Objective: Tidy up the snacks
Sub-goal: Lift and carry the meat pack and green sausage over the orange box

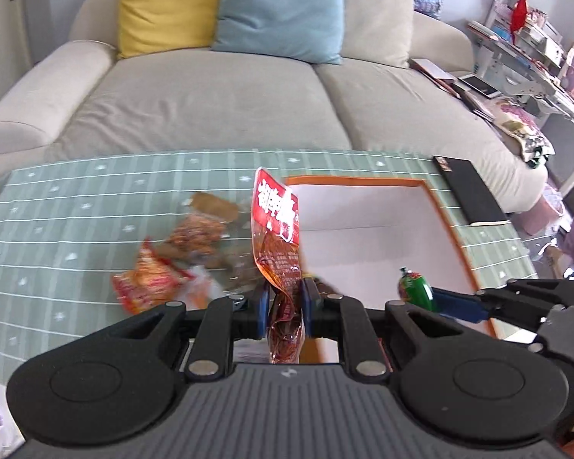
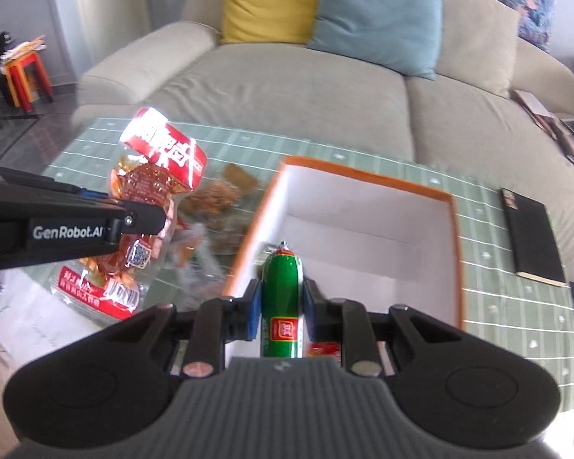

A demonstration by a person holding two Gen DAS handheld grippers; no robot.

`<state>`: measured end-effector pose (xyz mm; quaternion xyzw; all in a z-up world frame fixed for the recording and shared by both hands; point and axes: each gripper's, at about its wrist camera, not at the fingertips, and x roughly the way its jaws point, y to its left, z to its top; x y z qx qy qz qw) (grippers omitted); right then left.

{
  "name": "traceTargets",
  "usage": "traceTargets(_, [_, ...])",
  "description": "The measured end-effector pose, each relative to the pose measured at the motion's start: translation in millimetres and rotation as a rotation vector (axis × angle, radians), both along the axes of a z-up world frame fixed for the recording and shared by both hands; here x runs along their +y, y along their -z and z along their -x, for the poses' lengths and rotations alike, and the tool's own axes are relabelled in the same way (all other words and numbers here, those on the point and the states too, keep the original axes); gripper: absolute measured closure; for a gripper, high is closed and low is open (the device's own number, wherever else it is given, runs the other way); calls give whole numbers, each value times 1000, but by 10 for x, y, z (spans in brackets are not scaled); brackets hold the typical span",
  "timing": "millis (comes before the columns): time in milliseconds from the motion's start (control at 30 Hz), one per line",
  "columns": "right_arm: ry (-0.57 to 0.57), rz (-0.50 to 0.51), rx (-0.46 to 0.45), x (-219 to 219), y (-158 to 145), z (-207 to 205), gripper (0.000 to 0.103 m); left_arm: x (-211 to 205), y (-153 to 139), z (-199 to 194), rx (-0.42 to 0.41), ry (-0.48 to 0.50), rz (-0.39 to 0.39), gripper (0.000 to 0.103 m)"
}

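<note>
Above the near-empty box [image 2: 363, 206], your left gripper [image 1: 285, 298] clamps a red snack pouch [image 1: 275, 222], your right gripper [image 2: 281, 306] a green sausage [image 2: 281, 290]; loose snacks [image 1: 180, 256] remain on the desk [image 1: 57, 210].

Big soft beige sofa [image 1: 218, 88] at the back, with a yellow square pillow [image 1: 164, 4], a light blue pillow [image 1: 283, 11] and a beige pillow [image 1: 379, 15] leaning on it; in front, a table under a green cloth with white lines [image 1: 76, 206]; flat black book [image 1: 468, 191] lying near the cloth's right edge; messy white shelf desk [image 1: 532, 49] off to the right; red and orange stools [image 2: 25, 74] on the dark floor [image 2: 15, 134] at the left; bright daylight all over.
</note>
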<state>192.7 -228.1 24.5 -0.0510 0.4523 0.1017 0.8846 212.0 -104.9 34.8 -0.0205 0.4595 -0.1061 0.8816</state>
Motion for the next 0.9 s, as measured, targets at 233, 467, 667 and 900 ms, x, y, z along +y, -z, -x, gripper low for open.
traceTargets(233, [35,50,61,-430,262,-194,84,-474,263,-261,77,41,19,85])
traceTargets(467, [40,65,139,-681,640,-390,84,-731,598,-504,187,67,14,85])
traceTargets(667, [32,66,198,-762,1005,-584,84,-868,849,-661,243,77,-34,85])
traceTargets(900, [14,71,241,-783,1220,-694,83,-897,1059,-785,293,76,-71,85])
